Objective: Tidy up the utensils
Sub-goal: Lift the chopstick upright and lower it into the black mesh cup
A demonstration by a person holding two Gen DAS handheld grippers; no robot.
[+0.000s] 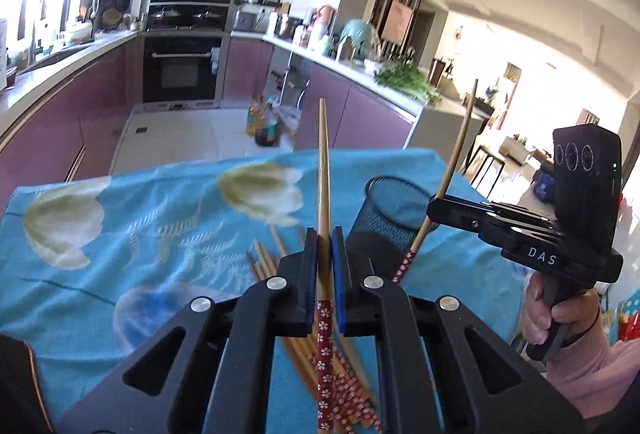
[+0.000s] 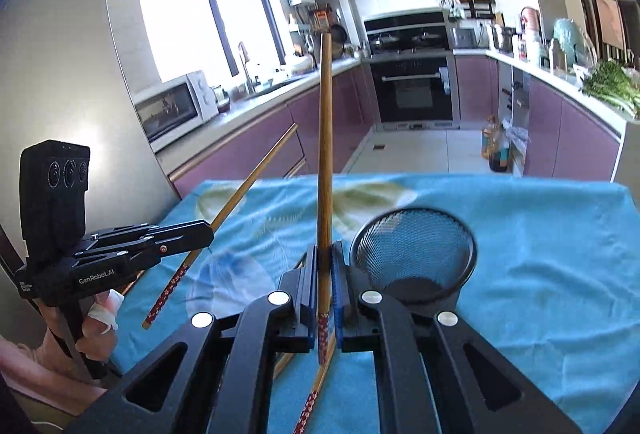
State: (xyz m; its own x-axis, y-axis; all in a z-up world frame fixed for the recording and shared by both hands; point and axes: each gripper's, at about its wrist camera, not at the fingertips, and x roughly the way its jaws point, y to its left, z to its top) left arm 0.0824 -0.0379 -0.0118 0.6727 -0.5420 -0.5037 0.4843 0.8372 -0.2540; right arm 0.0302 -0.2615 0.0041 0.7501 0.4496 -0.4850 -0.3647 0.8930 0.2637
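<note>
Each tool pinches one chopstick above the table (image 1: 120, 234): the left tool (image 1: 325, 258) holds its chopstick (image 1: 323, 169) nearly upright, tip up, and the right tool (image 2: 325, 274) likewise (image 2: 325, 137). Loose chopsticks (image 1: 276, 266) lie partly hidden beneath, beside the mesh holder (image 2: 416, 254).

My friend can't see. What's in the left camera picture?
The left tongs pinch one chopstick above a blue flowery cloth. More chopsticks lie underneath, beside a mesh cup; the right tongs hold another chopstick.
</note>
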